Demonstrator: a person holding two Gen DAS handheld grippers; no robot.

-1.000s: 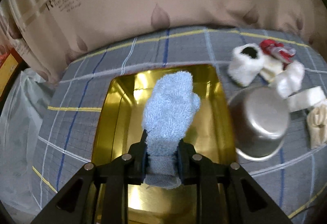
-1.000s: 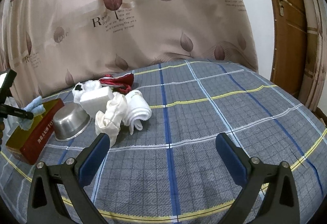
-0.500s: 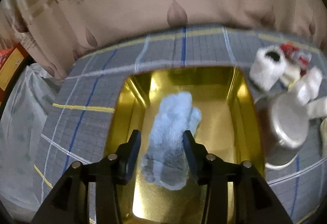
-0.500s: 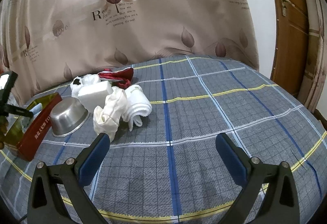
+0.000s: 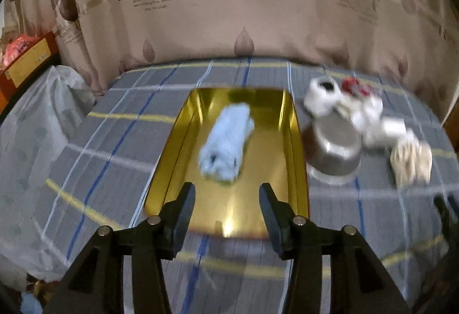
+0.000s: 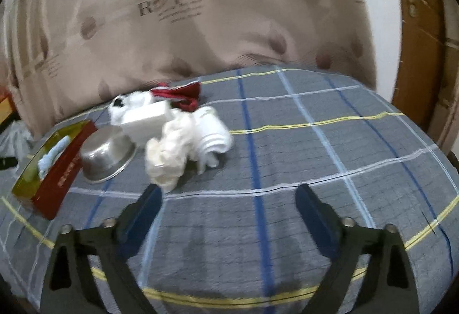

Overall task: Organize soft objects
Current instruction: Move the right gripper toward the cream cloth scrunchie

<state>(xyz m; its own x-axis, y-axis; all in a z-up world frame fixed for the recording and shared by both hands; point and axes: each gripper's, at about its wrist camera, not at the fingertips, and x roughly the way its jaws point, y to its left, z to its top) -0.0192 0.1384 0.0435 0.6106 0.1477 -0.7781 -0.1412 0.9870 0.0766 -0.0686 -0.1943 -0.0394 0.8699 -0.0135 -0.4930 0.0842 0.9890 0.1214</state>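
Now that left gripper [image 5: 226, 199] jaws, opening, have released blue mitten [image 5: 226, 142] into gold tray [image 5: 298, 170], we count one item sorted; right gripper [image 6: 229, 208] jaws closing, empty.

I'm looking at a home, probably a bedroom. I'm seeing a bed-like surface under a grey plaid cover [image 6: 287, 170] with blue, white and yellow lines. A beige curtain [image 5: 229, 13] printed with leaves and "love" lettering is hanging right behind it. A wooden door [image 6: 418, 41] with a metal handle is showing at the right edge. Household bits are lying on the cover: a gold-lined box [image 5: 275, 170], a steel bowl [image 6: 106, 153], rolled socks [image 6: 212, 136]. Frames are blurring, so I'm hedging on the room.
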